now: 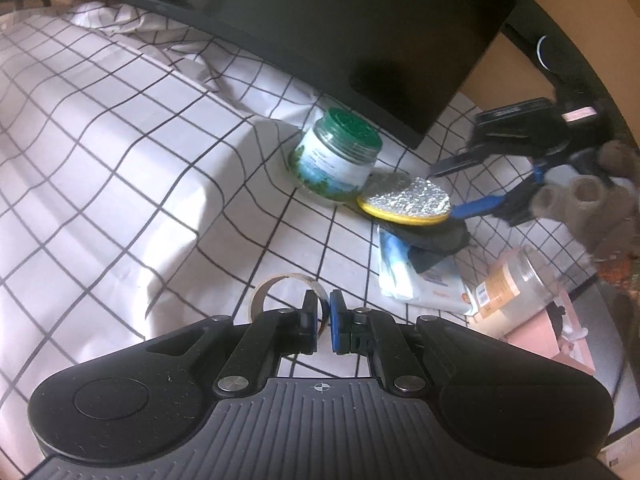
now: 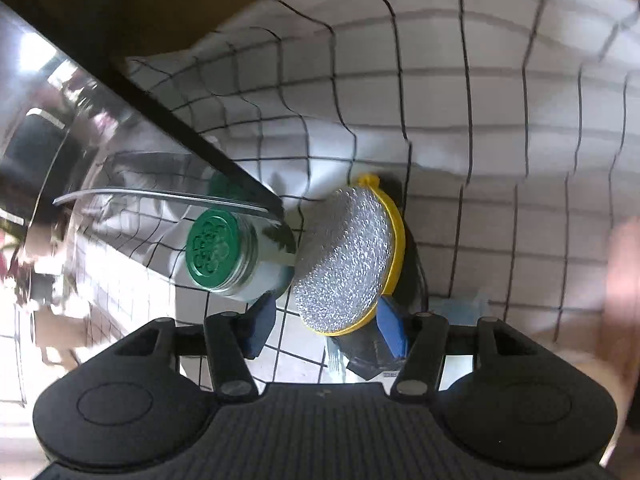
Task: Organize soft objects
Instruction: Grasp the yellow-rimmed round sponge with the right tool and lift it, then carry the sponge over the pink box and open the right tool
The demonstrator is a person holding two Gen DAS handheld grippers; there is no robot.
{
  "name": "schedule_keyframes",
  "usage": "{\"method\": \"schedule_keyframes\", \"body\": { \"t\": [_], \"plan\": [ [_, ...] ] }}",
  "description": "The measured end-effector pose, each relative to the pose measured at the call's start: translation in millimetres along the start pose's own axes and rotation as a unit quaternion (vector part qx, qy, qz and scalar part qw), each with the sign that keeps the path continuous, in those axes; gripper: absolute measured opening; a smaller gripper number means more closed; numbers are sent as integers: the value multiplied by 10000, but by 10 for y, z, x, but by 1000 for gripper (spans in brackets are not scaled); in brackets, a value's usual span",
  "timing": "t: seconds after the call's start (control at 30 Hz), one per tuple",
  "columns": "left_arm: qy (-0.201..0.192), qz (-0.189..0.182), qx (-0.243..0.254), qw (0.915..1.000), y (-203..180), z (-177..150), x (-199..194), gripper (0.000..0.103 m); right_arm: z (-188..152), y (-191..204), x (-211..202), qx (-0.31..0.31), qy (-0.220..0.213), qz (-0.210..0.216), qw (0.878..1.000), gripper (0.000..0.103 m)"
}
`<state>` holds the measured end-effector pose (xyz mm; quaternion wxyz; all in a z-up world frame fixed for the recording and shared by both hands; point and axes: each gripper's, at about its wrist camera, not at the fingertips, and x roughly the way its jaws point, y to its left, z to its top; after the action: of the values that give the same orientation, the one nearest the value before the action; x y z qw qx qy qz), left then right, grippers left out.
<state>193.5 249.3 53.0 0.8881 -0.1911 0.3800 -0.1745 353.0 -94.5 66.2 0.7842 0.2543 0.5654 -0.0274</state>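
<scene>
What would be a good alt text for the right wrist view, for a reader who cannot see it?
The right tongs stand open around a round silver scrubbing pad with a yellow rim, beside a green-lidded jar. Both rest on a white cloth with a black grid; a shiny dark panel fills the left.

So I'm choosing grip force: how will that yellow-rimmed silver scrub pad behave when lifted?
The scrub pad looks thin and spongy, so it probably compresses and weighs little. Its bumpy silver face should resist slipping. It leans on the green-lidded jar, which may shift if nudged.
</scene>
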Motion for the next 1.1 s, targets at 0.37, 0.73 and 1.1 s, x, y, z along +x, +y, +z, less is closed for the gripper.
{"method": "schedule_keyframes", "body": {
  "t": [0.37, 0.73, 1.1],
  "plan": [
    [-8, 277, -181, 9995, 142, -22, -84, 8, 23, -178, 299, 502, -497, -310, 9970, 57],
    [85, 219, -172, 9996, 94, -68, -55, 8, -12, -114, 340, 359, -803, -263, 9958, 39],
    [-32, 257, 221, 9994, -42, 165, -8, 8, -479, 290, -496, -1018, -1054, 171, 9891, 14]
  ]
}}
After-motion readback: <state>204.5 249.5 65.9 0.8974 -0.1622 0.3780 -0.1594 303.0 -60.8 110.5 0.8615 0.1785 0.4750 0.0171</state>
